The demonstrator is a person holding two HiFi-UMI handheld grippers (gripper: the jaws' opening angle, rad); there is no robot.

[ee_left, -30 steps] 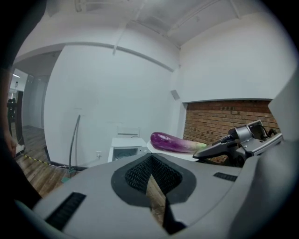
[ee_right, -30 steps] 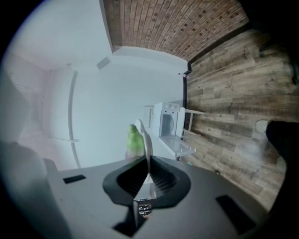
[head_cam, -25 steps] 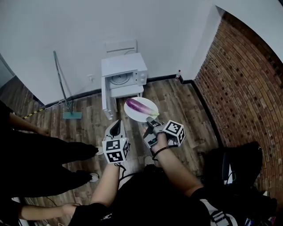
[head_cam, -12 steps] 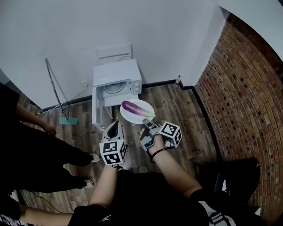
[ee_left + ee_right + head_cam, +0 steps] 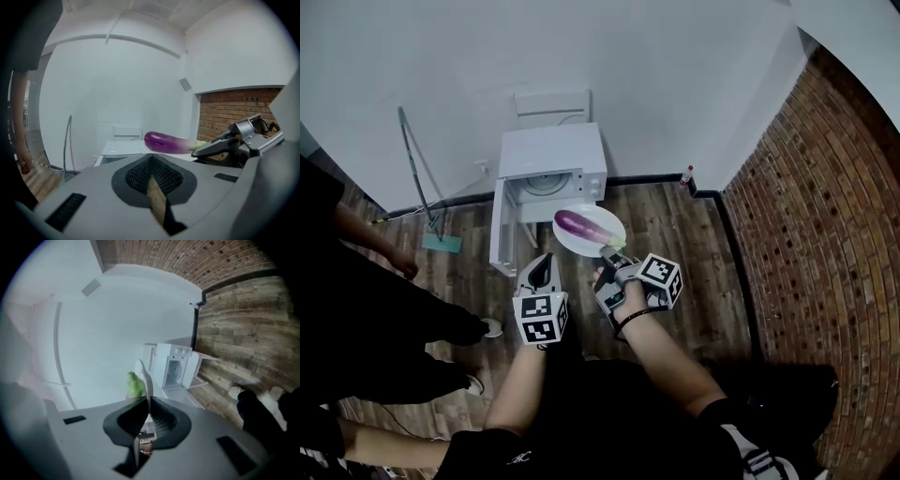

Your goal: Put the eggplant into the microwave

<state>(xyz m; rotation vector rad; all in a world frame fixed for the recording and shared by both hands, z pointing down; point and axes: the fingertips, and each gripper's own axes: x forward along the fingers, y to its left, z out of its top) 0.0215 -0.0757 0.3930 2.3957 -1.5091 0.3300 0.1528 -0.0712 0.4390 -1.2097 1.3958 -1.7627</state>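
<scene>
The purple eggplant (image 5: 581,225) with a green stem lies on a white plate (image 5: 612,223). My right gripper (image 5: 605,257) is shut on the plate's near rim and holds it level in the air. In the right gripper view the rim (image 5: 147,378) runs edge-on between the jaws, with the green stem (image 5: 135,384) beside it. The white microwave (image 5: 553,172) stands just beyond the plate, its door (image 5: 499,227) swung open to the left. My left gripper (image 5: 545,260) is shut and empty, left of the plate. From the left gripper view the eggplant (image 5: 169,142) shows over the microwave (image 5: 123,149).
A mop (image 5: 418,178) leans on the white wall left of the microwave. A person's legs and a shoe (image 5: 492,328) are at the left. A brick wall (image 5: 825,234) runs along the right. A small bottle (image 5: 686,175) stands in the corner. A white chair (image 5: 551,105) is behind the microwave.
Both grippers and the plate with the eggplant have come closer to the microwave. The right gripper's hold on the rim is unchanged. The person at the left has shifted.
</scene>
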